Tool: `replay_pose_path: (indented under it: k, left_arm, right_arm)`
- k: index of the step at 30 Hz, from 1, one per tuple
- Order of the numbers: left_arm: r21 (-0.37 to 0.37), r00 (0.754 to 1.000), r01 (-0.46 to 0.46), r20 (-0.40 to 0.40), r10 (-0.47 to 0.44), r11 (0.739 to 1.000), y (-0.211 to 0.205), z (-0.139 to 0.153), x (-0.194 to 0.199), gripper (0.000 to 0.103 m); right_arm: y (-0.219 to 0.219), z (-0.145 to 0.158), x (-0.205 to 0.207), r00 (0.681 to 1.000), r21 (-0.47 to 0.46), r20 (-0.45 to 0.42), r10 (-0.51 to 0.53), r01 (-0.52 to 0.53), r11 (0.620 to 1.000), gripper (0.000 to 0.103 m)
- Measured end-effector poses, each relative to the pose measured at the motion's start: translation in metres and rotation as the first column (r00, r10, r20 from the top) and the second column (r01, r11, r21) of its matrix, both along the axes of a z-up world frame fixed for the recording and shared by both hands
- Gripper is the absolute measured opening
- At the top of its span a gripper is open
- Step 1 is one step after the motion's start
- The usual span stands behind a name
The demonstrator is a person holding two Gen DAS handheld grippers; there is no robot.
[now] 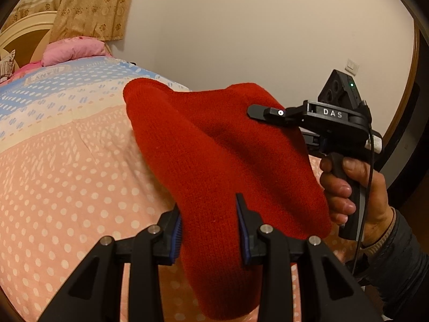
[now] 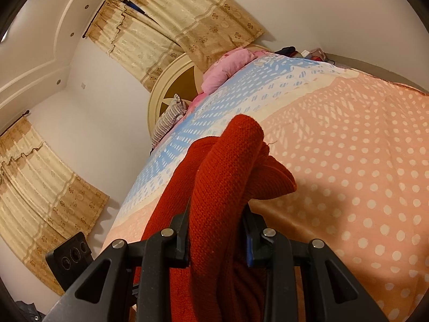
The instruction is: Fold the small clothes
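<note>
A red knitted garment [image 1: 222,161] hangs in the air above the bed, held between both grippers. My left gripper [image 1: 210,220] is shut on its near edge, with red cloth between the blue pads. My right gripper [image 1: 257,112] shows in the left wrist view at the right, with its black fingers clamped on the garment's far upper edge and a hand on its handle. In the right wrist view my right gripper [image 2: 217,225] is shut on a thick bunched fold of the red garment [image 2: 228,166], which drapes over the fingers.
A bed with a pink, cream and blue dotted cover [image 1: 67,174] lies below the garment. A pink pillow [image 1: 72,51] and a striped cushion [image 2: 169,123] lie by the round headboard [image 2: 174,86]. Curtains [image 2: 166,26] and bare walls surround it.
</note>
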State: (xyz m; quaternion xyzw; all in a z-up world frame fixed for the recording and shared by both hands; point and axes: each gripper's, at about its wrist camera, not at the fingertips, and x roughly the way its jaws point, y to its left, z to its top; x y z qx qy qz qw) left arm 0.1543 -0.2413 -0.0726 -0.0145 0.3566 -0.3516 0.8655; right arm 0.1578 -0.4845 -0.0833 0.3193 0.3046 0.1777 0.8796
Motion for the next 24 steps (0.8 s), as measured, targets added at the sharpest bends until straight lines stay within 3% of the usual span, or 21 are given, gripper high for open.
replay_pose_path:
  k: [19,24]
  left_arm:
    - [0.035,0.999,-0.019,-0.027,0.02,0.999,0.0,-0.016,0.005,0.036]
    - [0.046,0.999,-0.027,-0.03,0.029,0.999,0.001,-0.018,0.006,0.046]
  right_arm:
    - [-0.018,-0.027,0.009,0.998,0.019,-0.036,-0.043,0.043,0.999,0.029]
    - [-0.021,-0.031,0.008,0.998,0.027,-0.048,-0.04,0.042,0.999,0.029]
